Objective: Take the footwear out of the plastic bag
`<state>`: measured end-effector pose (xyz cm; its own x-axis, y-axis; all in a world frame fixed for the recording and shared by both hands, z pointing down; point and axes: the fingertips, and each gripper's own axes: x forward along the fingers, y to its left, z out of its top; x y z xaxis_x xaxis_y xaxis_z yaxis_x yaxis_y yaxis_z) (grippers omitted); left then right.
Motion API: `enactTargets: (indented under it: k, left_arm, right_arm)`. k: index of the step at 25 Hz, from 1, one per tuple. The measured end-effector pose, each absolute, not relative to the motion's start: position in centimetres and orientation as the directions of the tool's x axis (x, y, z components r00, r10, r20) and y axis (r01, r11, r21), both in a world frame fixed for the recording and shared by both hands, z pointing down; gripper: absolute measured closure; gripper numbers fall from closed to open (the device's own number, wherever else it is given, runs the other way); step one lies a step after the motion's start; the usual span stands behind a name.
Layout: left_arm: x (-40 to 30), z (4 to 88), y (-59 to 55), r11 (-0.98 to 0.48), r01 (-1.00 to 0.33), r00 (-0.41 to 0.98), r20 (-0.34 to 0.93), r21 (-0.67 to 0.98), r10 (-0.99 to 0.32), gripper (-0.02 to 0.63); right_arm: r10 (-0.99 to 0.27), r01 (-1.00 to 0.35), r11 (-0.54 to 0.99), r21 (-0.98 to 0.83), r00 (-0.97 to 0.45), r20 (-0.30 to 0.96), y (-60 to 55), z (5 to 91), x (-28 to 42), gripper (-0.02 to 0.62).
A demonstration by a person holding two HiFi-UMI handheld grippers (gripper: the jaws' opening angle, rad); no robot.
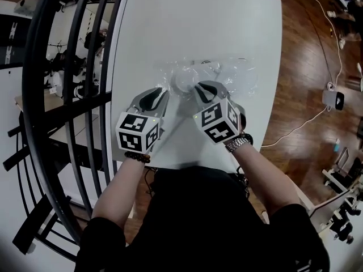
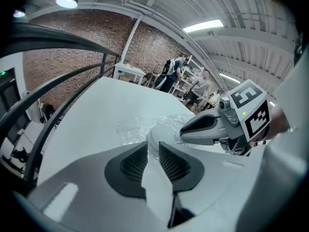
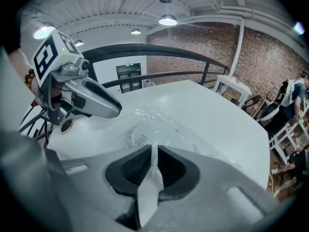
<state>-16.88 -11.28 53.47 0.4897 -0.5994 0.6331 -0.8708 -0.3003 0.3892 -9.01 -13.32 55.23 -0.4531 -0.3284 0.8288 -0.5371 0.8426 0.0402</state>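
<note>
Forearms [image 1: 116, 191] reach up from a black-clad torso at 6 o'clock in the head view, with a bead bracelet [image 1: 138, 157] on the left wrist and a metal watch [image 1: 238, 144] on the right. Pale footwear [image 1: 184, 83] lies inside a clear, crinkled plastic bag [image 1: 218, 75]. The bag rests flat on the white worktop [image 1: 170, 21], near its close edge and roughly at the centre of the head view. The footwear sits toward the bag's 9 o'clock end; how many pieces there are cannot be told. Both grippers meet the bag side by side at its 6 o'clock edge. The right gripper [image 3: 153, 151] has its jaws closed on a thin fold of the bag's film, pinched between the dark ribbed pads [image 3: 134, 169]. The left gripper [image 2: 153, 146] has its jaws a narrow gap apart with nothing pressed between them, their tips just at the bag's near edge, about 7 o'clock of the footwear. Beyond the worktop a black curved railing [image 1: 68, 95] runs at 9 o'clock. At 3 o'clock lies a wooden floor [image 1: 306, 55], where a white cable [image 1: 295, 130] leads to a small white box [image 1: 333, 98].
</note>
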Motion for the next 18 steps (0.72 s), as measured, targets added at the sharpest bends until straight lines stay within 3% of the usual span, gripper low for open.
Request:
enactTargets:
  k: [8,18]
  left_arm:
    - [-16.5,52.9,-12.7,-0.345,-0.807,0.588,0.603,0.479,-0.539,0.528]
    - [-13.7,54.3,-12.2,-0.238,-0.656,0.745,0.566,0.716,-0.353,0.402]
  right_arm:
    - [-0.384,-0.553,0.831,0.062,-0.489,0.783,-13.4,52.5,-8.6,0.581]
    - [-0.391,-0.512,0.856,0.074,-0.545,0.742,-11.7,51.4,-6.7,0.583]
